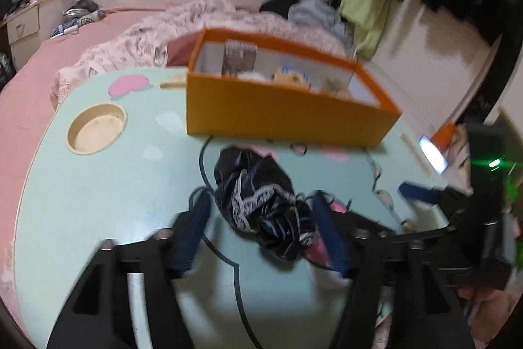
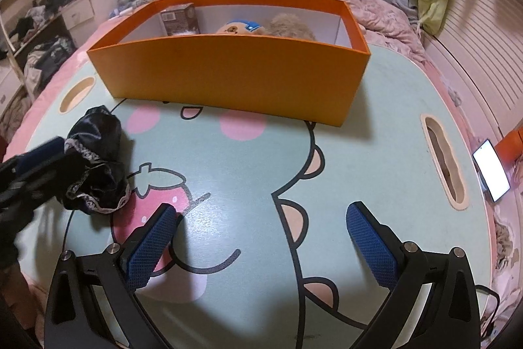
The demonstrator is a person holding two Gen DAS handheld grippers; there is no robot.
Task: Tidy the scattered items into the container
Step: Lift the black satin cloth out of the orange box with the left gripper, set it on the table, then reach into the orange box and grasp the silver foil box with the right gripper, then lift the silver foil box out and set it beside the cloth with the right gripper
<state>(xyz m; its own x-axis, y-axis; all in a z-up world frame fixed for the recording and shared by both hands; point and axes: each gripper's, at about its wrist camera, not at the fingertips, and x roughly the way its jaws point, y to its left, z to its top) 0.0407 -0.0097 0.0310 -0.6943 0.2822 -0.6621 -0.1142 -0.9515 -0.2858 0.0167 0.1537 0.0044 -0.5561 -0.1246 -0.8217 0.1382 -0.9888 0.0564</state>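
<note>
Just one black garment [image 1: 261, 201] — two claws

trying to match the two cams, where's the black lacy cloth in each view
Left wrist: black lacy cloth sits low centre, between the open fingers of the left gripper.
Right wrist: at the left edge, on the table by the strawberry print.
Shared landmark: orange box behind it.
</note>
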